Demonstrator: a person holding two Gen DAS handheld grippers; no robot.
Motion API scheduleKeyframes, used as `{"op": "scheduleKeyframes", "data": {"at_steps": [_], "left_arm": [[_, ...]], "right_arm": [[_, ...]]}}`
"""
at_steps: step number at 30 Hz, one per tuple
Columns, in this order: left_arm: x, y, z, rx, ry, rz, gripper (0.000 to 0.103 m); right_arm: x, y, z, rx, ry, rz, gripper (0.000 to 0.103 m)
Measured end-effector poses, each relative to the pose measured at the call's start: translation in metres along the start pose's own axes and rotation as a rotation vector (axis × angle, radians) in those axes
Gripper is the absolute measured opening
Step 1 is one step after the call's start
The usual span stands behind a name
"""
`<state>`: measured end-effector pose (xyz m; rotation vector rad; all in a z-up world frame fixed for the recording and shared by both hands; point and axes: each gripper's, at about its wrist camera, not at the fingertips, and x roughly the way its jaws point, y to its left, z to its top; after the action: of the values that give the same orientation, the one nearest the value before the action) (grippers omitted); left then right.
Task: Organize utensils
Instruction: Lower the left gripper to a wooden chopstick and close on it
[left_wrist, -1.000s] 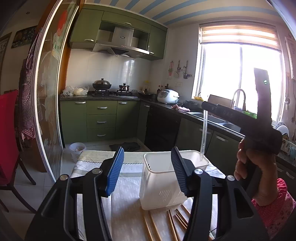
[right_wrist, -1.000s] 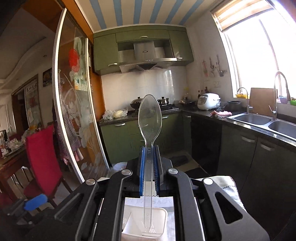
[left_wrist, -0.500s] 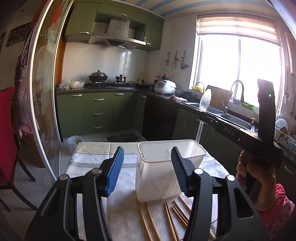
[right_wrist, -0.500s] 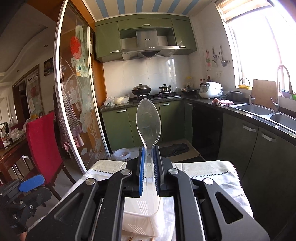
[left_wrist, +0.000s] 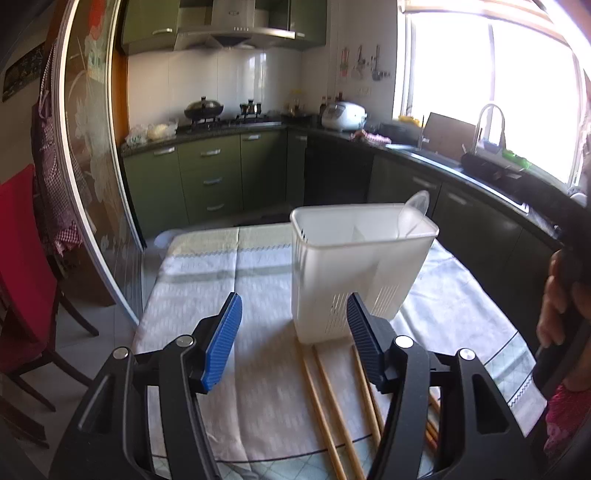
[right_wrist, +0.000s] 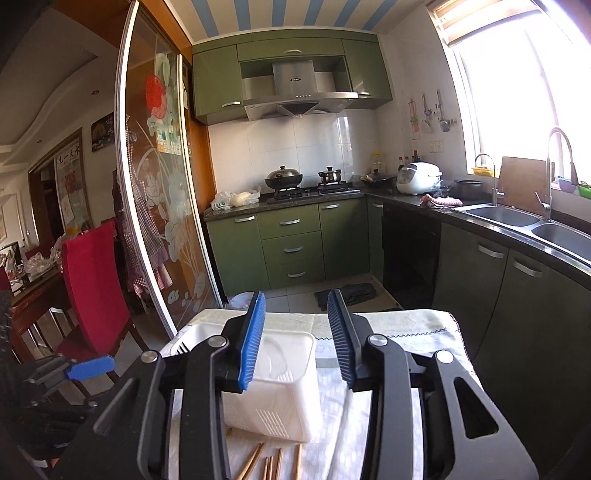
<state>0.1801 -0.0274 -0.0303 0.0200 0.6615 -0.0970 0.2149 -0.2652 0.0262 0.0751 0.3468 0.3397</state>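
A white plastic utensil holder stands upright on the clothed table. A clear plastic spoon rests in its far right compartment, bowl up. The holder also shows in the right wrist view, with the spoon faint inside. Several wooden chopsticks lie on the cloth in front of the holder; their ends show in the right wrist view. My left gripper is open and empty, just before the holder. My right gripper is open and empty above the holder.
The table has a pale checked cloth. A red chair stands to its left by a sliding glass door. Green kitchen cabinets, a stove and a sink lie beyond the table.
My right gripper has opened and let go of the clear spoon, which now stands in the holder. The right gripper has drawn back. The left gripper has tilted down toward the table.
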Motion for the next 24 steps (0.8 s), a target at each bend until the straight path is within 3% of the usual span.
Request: {"op": "scheduleKeyframes", "data": {"at_steps": [2, 5, 10, 16, 24], "left_arm": [[0.022, 0.001, -0.01, 0.002, 0.114, 0.018, 0.054], [0.055, 0.003, -0.025, -0.014, 0.261, 0.016, 0.039], [0.089, 0.002, -0.042, -0.042, 0.398, 0.017, 0.031], [0.109, -0.002, -0.056, -0.06, 0.49, 0.058, 0.023], [0.11, -0.014, -0.054, -0.038, 0.491, 0.085, 0.017]], "right_arm": [[-0.012, -0.006, -0.01, 0.005, 0.033, -0.009, 0.039], [-0.027, -0.021, -0.03, 0.034, 0.087, -0.004, 0.039], [-0.039, -0.043, -0.062, 0.09, 0.182, 0.01, 0.04], [-0.046, -0.059, -0.086, 0.156, 0.235, 0.031, 0.042], [-0.046, -0.065, -0.093, 0.183, 0.259, 0.048, 0.044]]}}
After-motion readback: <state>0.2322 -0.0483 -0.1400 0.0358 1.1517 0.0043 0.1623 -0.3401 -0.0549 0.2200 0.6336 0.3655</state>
